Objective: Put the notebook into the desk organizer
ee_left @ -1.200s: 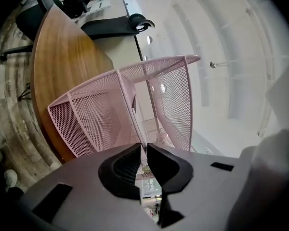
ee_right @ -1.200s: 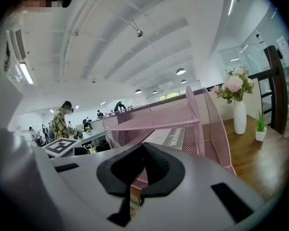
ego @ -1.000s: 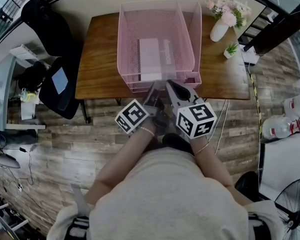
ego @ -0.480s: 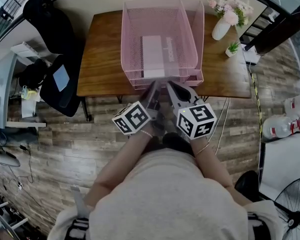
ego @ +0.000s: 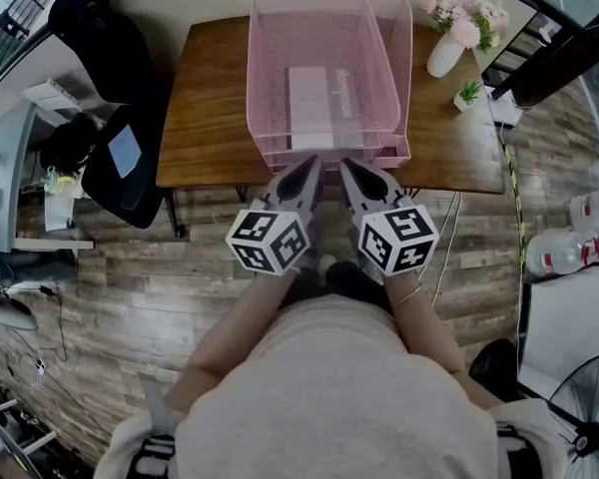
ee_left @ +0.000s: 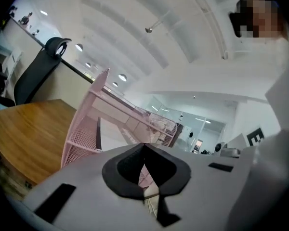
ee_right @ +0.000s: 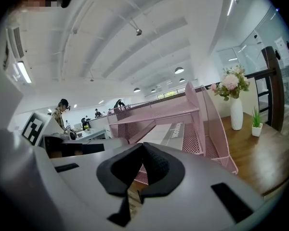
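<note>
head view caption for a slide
Notebook in the pink desk organizer; left gripper and right gripper shut and empty before it.

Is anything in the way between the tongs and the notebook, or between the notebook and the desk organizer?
Nothing visible. The notebook lies flat inside the pink desk organizer. The left tongs and right tongs, both shut and empty, sit just before its front.

One notebook, one desk organizer, one vase, two grippers.
</note>
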The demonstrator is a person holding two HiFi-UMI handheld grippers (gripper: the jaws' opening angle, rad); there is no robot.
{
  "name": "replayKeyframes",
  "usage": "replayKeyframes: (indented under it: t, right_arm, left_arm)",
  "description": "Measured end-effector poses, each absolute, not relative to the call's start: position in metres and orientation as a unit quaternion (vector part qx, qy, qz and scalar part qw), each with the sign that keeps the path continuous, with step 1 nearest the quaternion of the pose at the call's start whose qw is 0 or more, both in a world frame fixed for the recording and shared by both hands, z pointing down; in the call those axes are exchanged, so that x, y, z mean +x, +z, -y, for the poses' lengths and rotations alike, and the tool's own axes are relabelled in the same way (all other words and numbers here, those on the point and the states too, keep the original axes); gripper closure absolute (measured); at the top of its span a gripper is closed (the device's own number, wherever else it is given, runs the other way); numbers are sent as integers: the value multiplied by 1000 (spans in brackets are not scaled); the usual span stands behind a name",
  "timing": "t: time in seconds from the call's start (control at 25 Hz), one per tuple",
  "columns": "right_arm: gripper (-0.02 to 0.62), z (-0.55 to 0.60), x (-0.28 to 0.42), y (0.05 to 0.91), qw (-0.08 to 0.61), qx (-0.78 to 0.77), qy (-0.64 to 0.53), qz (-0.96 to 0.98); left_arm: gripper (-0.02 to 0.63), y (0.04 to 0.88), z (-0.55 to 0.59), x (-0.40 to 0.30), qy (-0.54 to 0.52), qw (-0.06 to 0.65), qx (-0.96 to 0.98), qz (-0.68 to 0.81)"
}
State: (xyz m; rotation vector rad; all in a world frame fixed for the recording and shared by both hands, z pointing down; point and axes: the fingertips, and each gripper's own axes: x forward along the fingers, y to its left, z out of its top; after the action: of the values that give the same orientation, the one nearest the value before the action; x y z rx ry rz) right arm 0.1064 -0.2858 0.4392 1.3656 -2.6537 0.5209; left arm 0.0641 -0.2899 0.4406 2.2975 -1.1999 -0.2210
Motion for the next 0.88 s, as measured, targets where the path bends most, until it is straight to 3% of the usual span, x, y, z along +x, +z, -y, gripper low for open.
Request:
replayKeyframes:
  t: [0.36,0.88]
  right_arm:
    - [586,282,103,440,63,439,165,881]
    - [586,277,93,448,90,413,160,892]
  left_arm:
    - [598,453,284,70,27,210,874,438]
    - [606,471,281,65,91,215,869,436]
